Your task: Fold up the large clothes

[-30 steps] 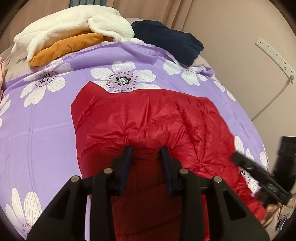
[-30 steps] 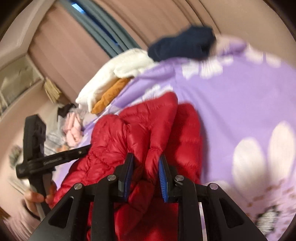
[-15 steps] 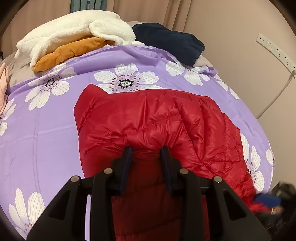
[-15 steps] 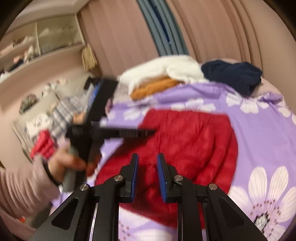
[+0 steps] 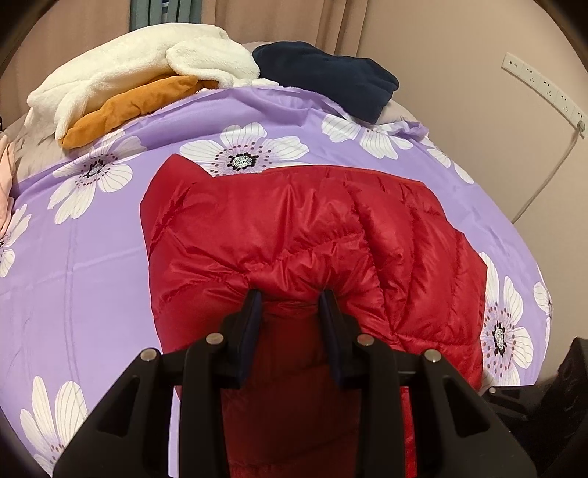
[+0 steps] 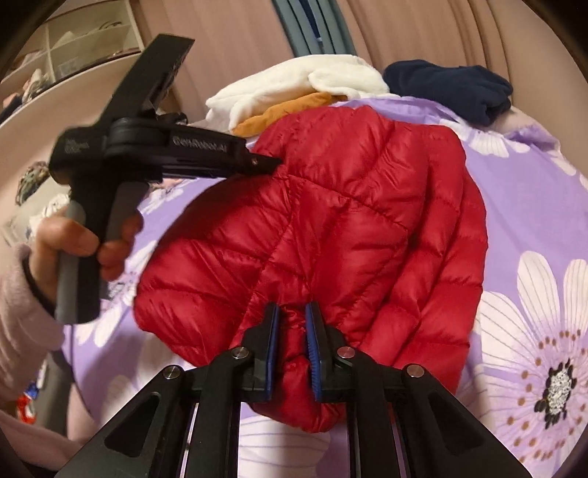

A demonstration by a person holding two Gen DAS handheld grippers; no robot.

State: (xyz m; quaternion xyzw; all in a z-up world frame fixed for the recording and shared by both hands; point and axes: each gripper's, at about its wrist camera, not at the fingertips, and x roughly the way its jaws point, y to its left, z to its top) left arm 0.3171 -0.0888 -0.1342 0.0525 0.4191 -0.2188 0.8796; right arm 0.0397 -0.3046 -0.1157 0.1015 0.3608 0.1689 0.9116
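Jacket: a red quilted puffer jacket of shiny, slippery-looking fabric with stitched channels lay bunched and folded over itself on the bedspread, its puffy panels creased and its far edge fairly straight.
Bedspread: a smooth lilac bedspread printed with large white flowers with dark speckled centres lay under the jacket on every side.
Left gripper: the left gripper, black with dark pads, was clamped at a narrow gap on a thick roll of the jacket's near hem, the fabric puckering around both pads.
Right gripper: the right gripper, black with ribbed blue pads, had just been closing; its jaws stood very narrow and pinched a gathered fold at the jacket's near edge.
Left hand: seen from the right wrist camera, a hand in a pale fuzzy sleeve gripped the left tool's grey handle, to the left of the jacket.
White garment: a cream fleece garment, thick and plush, was heaped beyond the jacket's far edge.
Orange garment: a mustard-orange soft piece lay tucked under that fleece.
Navy garment: a dark navy fleece garment, folded into a lumpy block, sat beyond the jacket, right of the cream heap.
Curtain: pinkish-beige pleated curtains hung behind the heap.
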